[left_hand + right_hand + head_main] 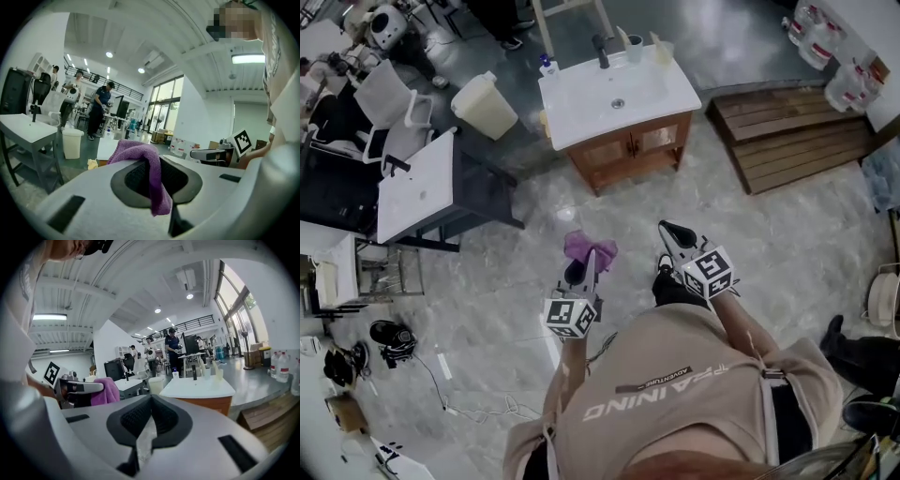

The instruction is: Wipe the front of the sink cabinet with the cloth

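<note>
Purple microfibre, the cloth (589, 249) sits pinched in the left gripper (581, 272): its jaws are closed on a fold, one tail drapes down between the pads and the loose bunch stands out past the tips. The right gripper (149, 420) has its jaws drawn together on nothing, and it hangs just beside the left one at 3 o'clock.

The sink cabinet (628, 145) stands at 12 o'clock in the head view, well apart from both grippers across bare marble floor (516, 244). No wiping contact exists yet, so I judge the step in hand to be the approach.

To do it well:
- Close the gap first and bring the left gripper down to door height, since the wooden front sits under the overhanging white basin top.
- Present the loose bunch to the wood, not the hard jaw tips, with a firm pinch so that the fold cannot slip out.
- Stroke side to side along the doors, then work downward.
- Hold the right gripper off the cups and bottle on the surface above.

The cabinet's long axis runs roughly 9 to 3 o'clock, the right end slightly farther away. Its front faces about 6 o'clock, toward the person. The cloth's long axis lies along the left gripper and points to 12 o'clock.
</note>
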The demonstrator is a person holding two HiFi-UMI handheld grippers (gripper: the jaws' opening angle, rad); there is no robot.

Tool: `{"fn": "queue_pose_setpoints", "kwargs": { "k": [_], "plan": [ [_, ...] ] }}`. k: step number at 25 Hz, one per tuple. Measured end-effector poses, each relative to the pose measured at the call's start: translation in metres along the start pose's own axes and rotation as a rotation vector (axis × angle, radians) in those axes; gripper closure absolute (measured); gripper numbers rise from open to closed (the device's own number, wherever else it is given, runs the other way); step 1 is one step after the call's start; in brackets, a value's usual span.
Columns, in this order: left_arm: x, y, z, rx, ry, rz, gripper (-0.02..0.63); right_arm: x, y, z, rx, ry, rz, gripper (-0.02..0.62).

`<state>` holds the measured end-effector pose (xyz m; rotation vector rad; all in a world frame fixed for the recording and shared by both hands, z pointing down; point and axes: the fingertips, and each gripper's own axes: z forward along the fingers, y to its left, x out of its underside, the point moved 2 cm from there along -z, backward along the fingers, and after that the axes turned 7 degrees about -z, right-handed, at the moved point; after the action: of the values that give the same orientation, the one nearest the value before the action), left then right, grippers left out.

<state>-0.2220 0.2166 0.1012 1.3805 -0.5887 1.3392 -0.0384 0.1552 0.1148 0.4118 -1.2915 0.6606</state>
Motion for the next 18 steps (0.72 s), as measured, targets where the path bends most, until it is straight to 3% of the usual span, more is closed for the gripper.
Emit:
{"fn": "queue_pose_setpoints", "kwargs": {
  "k": [9, 18],
  "plan": [
    [-0.054, 0.012, 0.114, -0.03, -0.045, -0.008, 0.569, -0.02, -0.107, 0.063, -0.032, 0.003, 0.019, 0.584],
    [-0.058, 0.041, 0.162, -0.067, -0.007, -0.04, 0.569, -0.022, -0.15, 0.112, -0.06, 0.024, 0.035, 0.584]
  ]
}}
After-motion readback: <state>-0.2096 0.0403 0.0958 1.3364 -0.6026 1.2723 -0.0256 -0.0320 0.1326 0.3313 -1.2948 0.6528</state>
